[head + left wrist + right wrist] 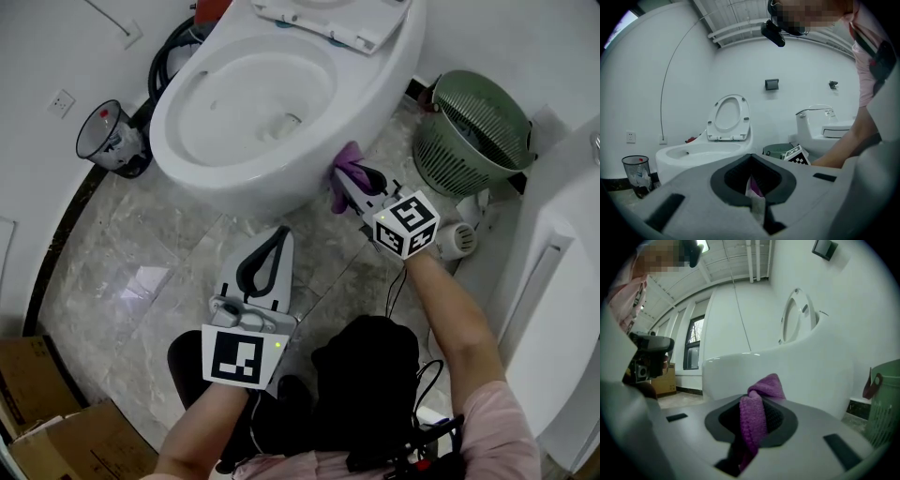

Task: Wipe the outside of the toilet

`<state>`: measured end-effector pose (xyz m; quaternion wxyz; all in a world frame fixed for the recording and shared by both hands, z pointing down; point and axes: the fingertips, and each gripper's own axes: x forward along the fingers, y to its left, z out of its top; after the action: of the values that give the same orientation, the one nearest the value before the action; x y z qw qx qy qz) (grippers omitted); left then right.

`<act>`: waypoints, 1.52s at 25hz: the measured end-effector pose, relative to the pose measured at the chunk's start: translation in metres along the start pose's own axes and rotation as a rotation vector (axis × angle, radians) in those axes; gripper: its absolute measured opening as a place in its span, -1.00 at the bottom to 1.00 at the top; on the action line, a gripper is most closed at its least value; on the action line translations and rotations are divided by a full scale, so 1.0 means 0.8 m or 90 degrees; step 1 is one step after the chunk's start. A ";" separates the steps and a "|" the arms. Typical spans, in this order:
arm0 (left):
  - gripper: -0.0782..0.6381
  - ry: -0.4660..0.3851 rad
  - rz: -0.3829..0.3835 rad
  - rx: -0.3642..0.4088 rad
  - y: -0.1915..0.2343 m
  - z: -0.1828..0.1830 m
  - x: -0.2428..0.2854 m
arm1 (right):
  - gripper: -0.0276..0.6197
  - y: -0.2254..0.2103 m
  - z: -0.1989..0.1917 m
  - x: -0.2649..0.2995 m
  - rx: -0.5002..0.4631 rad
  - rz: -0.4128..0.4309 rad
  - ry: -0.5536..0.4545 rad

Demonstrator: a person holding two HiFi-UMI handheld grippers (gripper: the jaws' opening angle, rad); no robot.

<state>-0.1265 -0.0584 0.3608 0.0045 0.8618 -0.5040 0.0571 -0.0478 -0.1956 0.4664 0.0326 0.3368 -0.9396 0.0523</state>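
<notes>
The white toilet [244,103] stands at the top of the head view with its lid raised; it also shows in the left gripper view [693,154]. My right gripper [349,183] is shut on a purple cloth [345,169], which lies against the bowl's outer right side. In the right gripper view the cloth [757,413] bunches between the jaws, with the toilet's wall [787,371] just beyond. My left gripper [279,236] hangs over the floor in front of the bowl. Its jaws are shut with nothing held, tips meeting [751,157].
A green slatted basket [473,131] stands right of the toilet, close to the right arm. A black wire bin [111,141] sits at the left wall. Cardboard boxes [56,431] lie at the lower left. A second toilet [825,131] stands to the right.
</notes>
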 end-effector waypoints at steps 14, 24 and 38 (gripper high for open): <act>-0.76 -0.010 0.024 -0.010 0.021 0.001 -0.021 | -0.73 0.084 0.000 0.018 0.001 0.069 -0.014; -0.76 -0.011 0.041 0.002 0.031 -0.001 -0.038 | -0.73 0.139 -0.012 0.035 0.022 0.138 -0.015; -0.76 -0.032 0.099 0.044 0.065 0.018 -0.075 | -0.73 0.240 0.068 0.050 0.006 0.291 -0.114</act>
<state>-0.1995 -0.0332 0.3380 -0.0423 0.8209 -0.5670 0.0529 -0.2022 -0.0796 0.4016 -0.0651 0.1186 -0.9903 0.0329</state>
